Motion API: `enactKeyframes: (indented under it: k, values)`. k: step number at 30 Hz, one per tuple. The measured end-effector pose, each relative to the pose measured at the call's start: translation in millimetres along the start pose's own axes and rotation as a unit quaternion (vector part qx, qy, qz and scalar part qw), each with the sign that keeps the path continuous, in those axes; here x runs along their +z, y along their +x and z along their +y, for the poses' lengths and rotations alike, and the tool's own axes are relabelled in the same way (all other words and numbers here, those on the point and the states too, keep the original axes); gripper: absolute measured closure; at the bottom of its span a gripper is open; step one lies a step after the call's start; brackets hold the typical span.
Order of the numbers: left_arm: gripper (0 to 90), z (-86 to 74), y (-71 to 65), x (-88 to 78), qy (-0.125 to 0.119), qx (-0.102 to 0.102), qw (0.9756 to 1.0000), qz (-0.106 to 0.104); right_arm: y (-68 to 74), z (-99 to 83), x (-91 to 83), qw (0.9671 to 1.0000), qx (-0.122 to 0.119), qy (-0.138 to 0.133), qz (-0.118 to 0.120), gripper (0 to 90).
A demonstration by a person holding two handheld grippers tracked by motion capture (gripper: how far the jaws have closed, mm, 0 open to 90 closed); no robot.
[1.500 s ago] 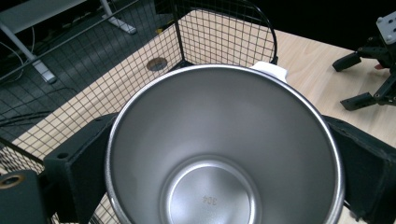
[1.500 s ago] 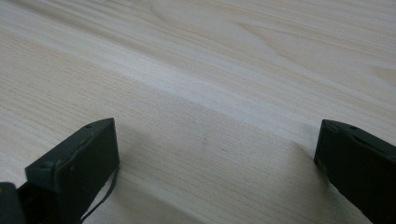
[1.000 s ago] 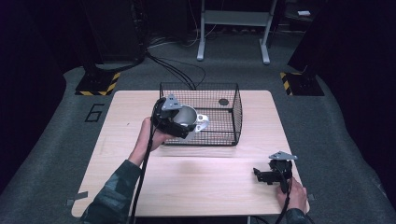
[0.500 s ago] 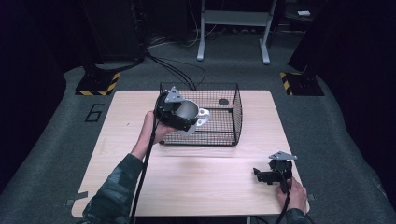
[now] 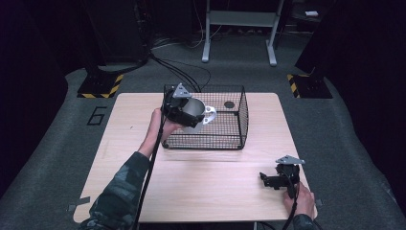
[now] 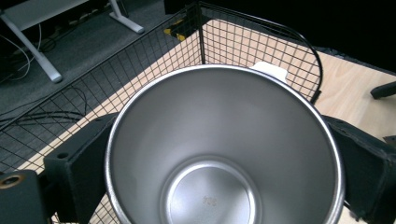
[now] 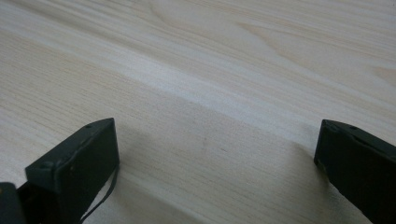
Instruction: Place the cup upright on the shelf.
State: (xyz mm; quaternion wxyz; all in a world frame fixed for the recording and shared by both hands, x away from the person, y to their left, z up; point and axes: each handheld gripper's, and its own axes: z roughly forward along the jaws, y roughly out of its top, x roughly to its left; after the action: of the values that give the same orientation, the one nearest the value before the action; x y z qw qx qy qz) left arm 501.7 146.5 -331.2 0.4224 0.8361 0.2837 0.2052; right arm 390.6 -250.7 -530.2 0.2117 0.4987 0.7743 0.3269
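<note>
A steel cup [image 5: 194, 113] with a white handle [image 5: 209, 114] hangs over the left part of a black wire basket [image 5: 238, 129], held by my left gripper [image 5: 184, 114]. In the left gripper view the cup [image 6: 219, 154] sits mouth-up between the two black jaws, its empty inside showing, and the white handle [image 6: 272, 71] peeks over the far rim. My right gripper [image 5: 272, 180] rests low on the table [image 5: 215, 187] at the front right, open, with bare wood [image 7: 210, 107] between its jaws.
A small dark round object [image 5: 229, 104] lies on the basket floor at the back right. The basket's wire walls [image 6: 243, 37] stand around and beyond the cup. Cables [image 5: 182, 72] and a metal stand [image 5: 239, 28] are on the floor behind the table.
My left gripper has carried the cup a little farther back and right over the basket. The right gripper has stayed put.
</note>
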Motion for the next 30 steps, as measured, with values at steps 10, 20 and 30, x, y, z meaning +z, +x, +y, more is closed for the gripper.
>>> enactKeyframes:
  k: [10,20,30]
  values:
    - [6.1,-1.7,13.1,13.6,0.002,-0.017,0.9998,-0.011,-0.1,0.0,0.0,1.0000,-0.001,0.000,0.000,0.0]
    - [6.1,0.3,21.9,20.3,0.008,-0.029,0.9995,-0.009,0.2,0.1,0.1,1.0000,0.002,-0.001,0.000,0.0]
    - [6.1,4.5,25.6,31.3,0.014,-0.031,0.9994,-0.007,0.4,0.0,0.3,1.0000,0.003,-0.002,-0.001,0.0]
